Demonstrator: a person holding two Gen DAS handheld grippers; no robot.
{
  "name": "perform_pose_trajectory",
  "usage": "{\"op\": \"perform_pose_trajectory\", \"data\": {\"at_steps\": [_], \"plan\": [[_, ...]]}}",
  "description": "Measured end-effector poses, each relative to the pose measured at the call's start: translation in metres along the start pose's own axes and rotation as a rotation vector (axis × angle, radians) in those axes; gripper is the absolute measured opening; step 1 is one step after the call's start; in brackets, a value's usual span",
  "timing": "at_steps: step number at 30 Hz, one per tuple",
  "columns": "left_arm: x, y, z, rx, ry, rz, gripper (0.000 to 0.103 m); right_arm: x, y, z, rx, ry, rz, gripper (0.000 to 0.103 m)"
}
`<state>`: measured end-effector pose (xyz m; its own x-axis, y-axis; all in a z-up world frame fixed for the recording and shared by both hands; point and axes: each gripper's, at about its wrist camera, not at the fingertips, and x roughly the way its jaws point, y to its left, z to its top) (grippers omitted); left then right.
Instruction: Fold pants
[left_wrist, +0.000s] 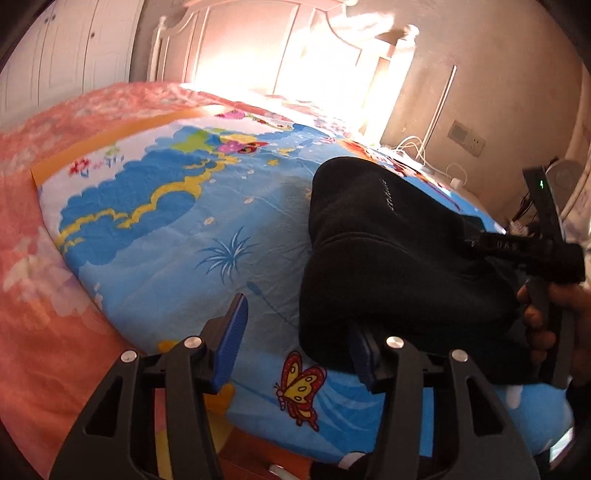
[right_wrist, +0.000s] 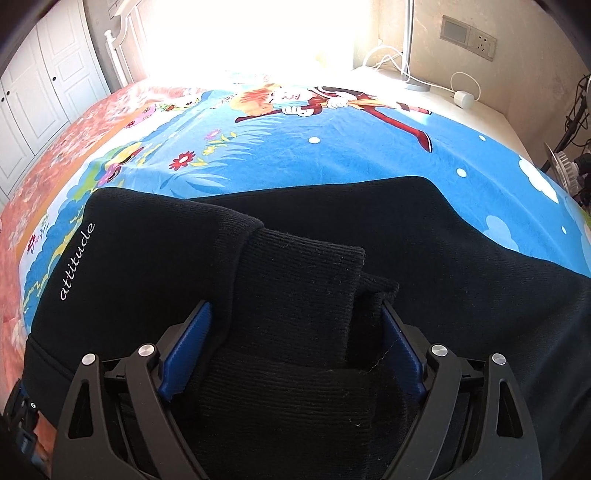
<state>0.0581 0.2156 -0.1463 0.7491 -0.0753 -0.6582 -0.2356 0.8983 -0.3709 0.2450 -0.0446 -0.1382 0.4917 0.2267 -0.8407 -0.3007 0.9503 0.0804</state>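
Black pants (left_wrist: 388, 251) lie folded on a blue cartoon sheet (left_wrist: 177, 229); white "attitude" lettering shows in the right wrist view (right_wrist: 75, 264). My left gripper (left_wrist: 295, 339) is open at the pants' near left edge; its right pad (left_wrist: 364, 354) touches the fabric, its left pad (left_wrist: 231, 343) is over bare sheet. My right gripper (right_wrist: 295, 343) is open, its blue pads on either side of the ribbed cuffs (right_wrist: 303, 280) lying on top of the pants (right_wrist: 461, 266). The right gripper and the hand holding it show in the left wrist view (left_wrist: 532, 254).
The sheet (right_wrist: 332, 147) lies on a pink floral bedspread (left_wrist: 44, 288). A headboard (left_wrist: 258, 48) stands in strong sunlight. White wardrobe doors (right_wrist: 40, 96) at left. A bedside table with white cables and a charger (right_wrist: 461, 98) at right, wall socket (right_wrist: 480, 40) above.
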Motion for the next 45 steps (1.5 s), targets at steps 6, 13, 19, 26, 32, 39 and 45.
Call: {"op": "perform_pose_trajectory", "data": {"at_steps": [6, 13, 19, 26, 32, 39, 45], "plan": [[-0.013, 0.001, -0.004, 0.062, 0.029, -0.033, 0.056, -0.012, 0.003, -0.002, -0.004, -0.034, -0.041, 0.085], [-0.062, -0.014, 0.017, 0.176, -0.099, -0.075, 0.056, -0.061, 0.03, -0.013, -0.054, -0.176, -0.043, 0.085], [-0.049, -0.05, 0.039, 0.208, -0.123, -0.072, 0.031, -0.034, 0.045, -0.029, -0.103, -0.08, -0.073, 0.085], [-0.002, -0.061, 0.024, 0.218, 0.013, -0.015, 0.03, -0.029, 0.047, -0.037, -0.135, -0.091, -0.097, 0.086], [-0.011, -0.033, 0.027, 0.1, 0.0, -0.057, 0.054, -0.028, 0.048, -0.039, -0.139, -0.095, -0.107, 0.087], [0.002, 0.002, 0.019, -0.133, 0.071, -0.241, 0.052, -0.025, 0.046, -0.042, -0.137, -0.098, -0.105, 0.089], [0.024, 0.013, 0.011, -0.212, 0.13, -0.311, 0.057, -0.022, 0.043, -0.044, -0.13, -0.111, -0.1, 0.092]]}}
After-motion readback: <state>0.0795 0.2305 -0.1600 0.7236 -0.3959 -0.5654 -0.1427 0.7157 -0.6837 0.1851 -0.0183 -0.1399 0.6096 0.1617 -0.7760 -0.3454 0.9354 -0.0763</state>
